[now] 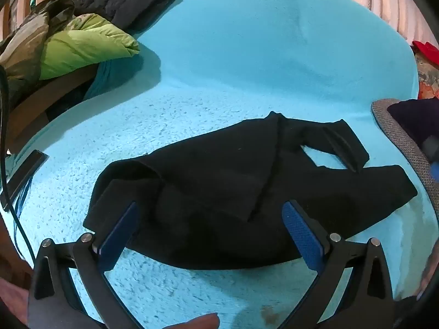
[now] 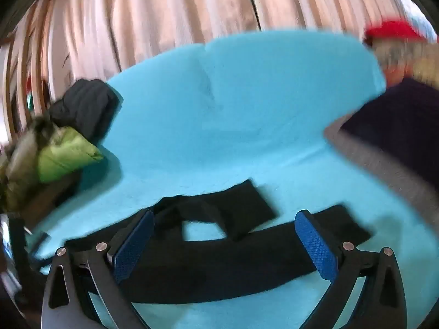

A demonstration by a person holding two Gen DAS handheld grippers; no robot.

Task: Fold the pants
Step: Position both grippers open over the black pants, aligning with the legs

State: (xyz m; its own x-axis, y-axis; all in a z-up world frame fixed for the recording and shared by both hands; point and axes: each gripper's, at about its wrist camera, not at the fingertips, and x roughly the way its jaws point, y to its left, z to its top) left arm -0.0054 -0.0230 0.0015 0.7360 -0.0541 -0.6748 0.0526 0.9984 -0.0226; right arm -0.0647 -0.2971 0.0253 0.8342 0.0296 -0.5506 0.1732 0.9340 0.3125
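A turquoise blanket (image 1: 247,54) is spread flat; black pants (image 1: 219,192) are laid crumpled on it. Both the left gripper (image 1: 211,219) and right gripper (image 2: 225,230) are held fully spread, empty, just above the pants. No writing is legible

the left gripper (image 1: 211,213) tilts downward, its jaws spread wide with the two blue pads (image 1: 300,235) far apart and nothing between them. a fingertip (image 1: 203,320) of the person's hand shows at the bottom edge of the left wrist view, under the black linkage arms. the right gripper (image 2: 225,227) also tilts downward, less steeply, jaws equally wide, blue pads (image 2: 315,244) well apart and gripping nothing. the right wrist view is blurred.
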